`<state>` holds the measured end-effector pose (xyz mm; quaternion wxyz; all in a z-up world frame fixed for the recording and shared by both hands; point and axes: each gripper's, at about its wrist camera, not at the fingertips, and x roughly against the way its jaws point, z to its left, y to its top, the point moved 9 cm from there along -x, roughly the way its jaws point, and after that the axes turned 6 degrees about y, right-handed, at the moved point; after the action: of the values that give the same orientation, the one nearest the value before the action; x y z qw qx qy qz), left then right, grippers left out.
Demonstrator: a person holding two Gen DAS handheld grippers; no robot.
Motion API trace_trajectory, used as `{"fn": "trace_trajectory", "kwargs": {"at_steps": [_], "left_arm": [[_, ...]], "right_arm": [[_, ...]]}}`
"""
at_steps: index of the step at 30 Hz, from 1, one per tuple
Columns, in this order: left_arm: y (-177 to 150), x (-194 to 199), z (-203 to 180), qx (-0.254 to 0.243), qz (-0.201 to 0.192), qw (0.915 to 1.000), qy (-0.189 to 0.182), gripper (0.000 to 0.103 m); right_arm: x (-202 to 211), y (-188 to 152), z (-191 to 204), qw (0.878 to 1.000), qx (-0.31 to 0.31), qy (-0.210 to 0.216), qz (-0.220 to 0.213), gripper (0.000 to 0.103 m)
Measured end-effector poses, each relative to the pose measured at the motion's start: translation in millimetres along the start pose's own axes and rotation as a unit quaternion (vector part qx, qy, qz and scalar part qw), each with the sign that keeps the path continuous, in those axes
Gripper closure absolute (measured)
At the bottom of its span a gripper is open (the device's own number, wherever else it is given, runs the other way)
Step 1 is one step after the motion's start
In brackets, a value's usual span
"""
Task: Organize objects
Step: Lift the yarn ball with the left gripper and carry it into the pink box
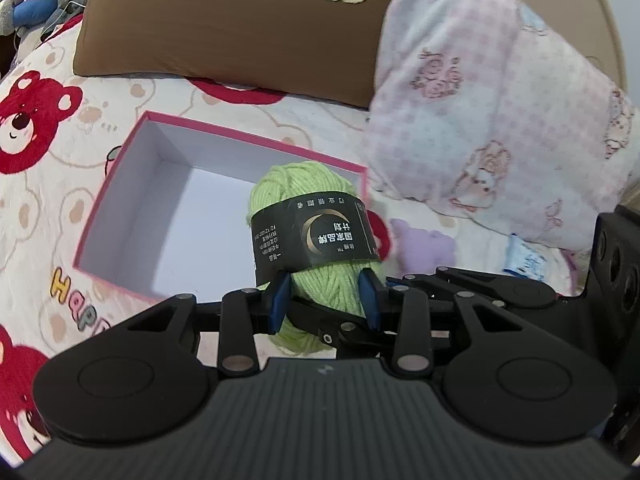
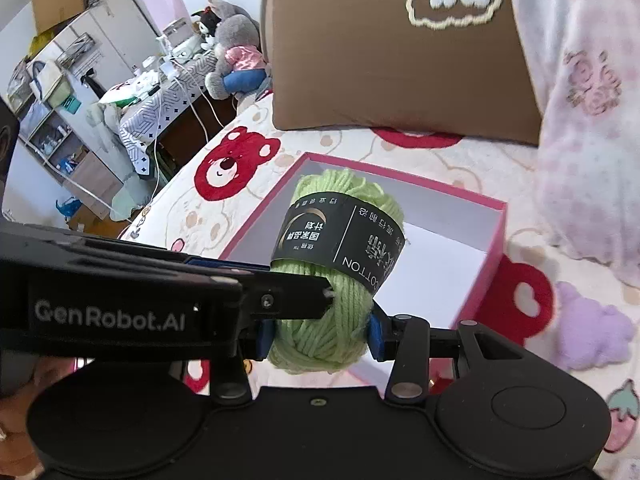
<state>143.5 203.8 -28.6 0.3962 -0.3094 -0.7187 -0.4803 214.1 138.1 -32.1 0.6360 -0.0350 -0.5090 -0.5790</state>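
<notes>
Both grippers pinch one green yarn ball (image 1: 316,240) at centre frame, left gripper (image 1: 325,296) and right gripper (image 2: 318,334) each closed partway on its lower end; the skein hangs over the open pink box (image 1: 120,184) on the bear-print bedspread (image 1: 48,128); placement appears under way; next, lowering inside and releasing.

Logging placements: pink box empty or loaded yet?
Empty as far as visible: pink box shows bare white floor. Green yarn is clamped between both grippers, hiding part of the floor.
</notes>
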Motion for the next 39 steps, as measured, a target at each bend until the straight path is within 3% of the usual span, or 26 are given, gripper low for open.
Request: {"fn": "trace_trajectory", "kwargs": {"at_steps": [11,19,31,33,36,39], "left_arm": [[37,-70,42,-0.005,0.014,0.9999,0.006,0.068],[47,-112,69,-0.003,0.024,0.9997,0.001,0.068],[54,-156,99,0.01,0.038,0.9992,0.0,0.067],[54,-161,107,0.017,0.035,0.9992,0.01,0.067],[52,-164,117,0.005,0.02,0.9994,0.026,0.066],[47,-165,123,0.029,0.03,0.9991,0.008,0.067]], "right_arm": [[-78,26,-32,0.999,-0.05,0.007,0.013,0.054],[-125,32,-49,0.997,-0.072,0.02,0.02,0.053],[-171,31,-65,0.996,-0.073,0.008,0.046,0.049],[-175,29,-66,0.995,-0.079,0.025,0.055,0.042],[-174,24,-60,0.993,-0.073,0.062,0.065,0.038],[-178,21,-56,0.995,-0.052,0.041,0.077,0.041]]}}
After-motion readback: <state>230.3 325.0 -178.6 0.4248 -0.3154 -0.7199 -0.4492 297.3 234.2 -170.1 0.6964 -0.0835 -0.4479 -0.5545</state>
